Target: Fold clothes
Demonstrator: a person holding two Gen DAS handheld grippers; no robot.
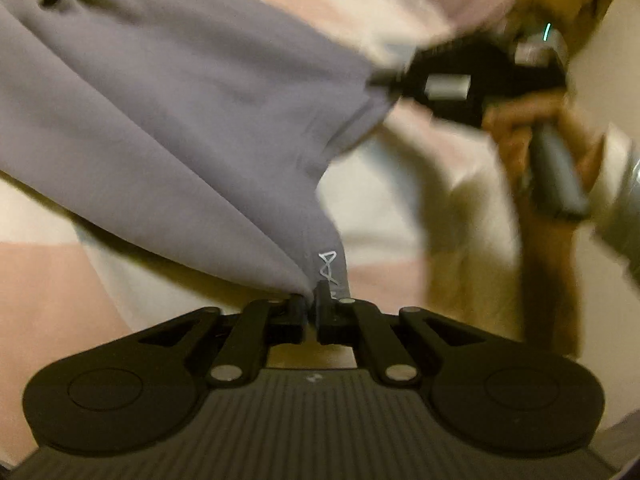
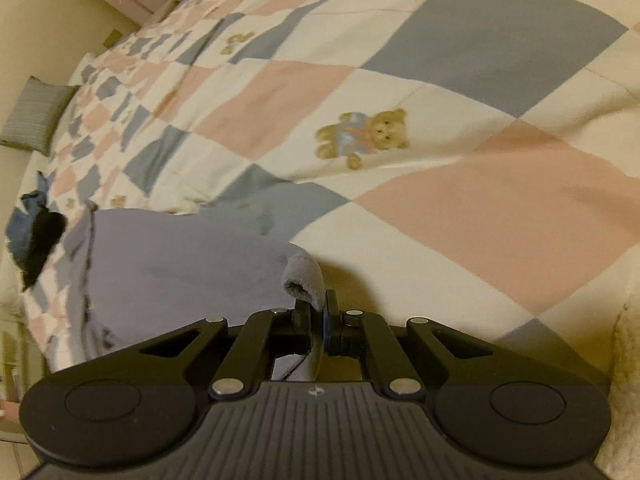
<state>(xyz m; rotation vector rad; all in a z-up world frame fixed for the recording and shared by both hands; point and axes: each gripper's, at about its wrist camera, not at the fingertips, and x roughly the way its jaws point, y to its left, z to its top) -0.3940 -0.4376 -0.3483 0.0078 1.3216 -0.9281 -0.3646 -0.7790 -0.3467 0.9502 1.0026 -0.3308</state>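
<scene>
Patchwork quilt [image 2: 460,216] in pink, blue and cream covers the bed, teddy bear print [image 2: 364,136] near center. Striped grey pillow [image 2: 36,114] at 9 o'clock, dark blue-black clothes pile [image 2: 34,236] just below it.

The garment [image 1: 168,120] is plain lavender-grey with a small white mark [image 1: 329,268] near its hem. The quilt [image 2: 460,208] is checked cream, pink and slate-blue, printed with brown teddy bears [image 2: 364,134].

A home bedroom: teddy-bear patchwork quilt [image 2: 400,92] covering a bed, striped pillow [image 2: 36,114].
</scene>
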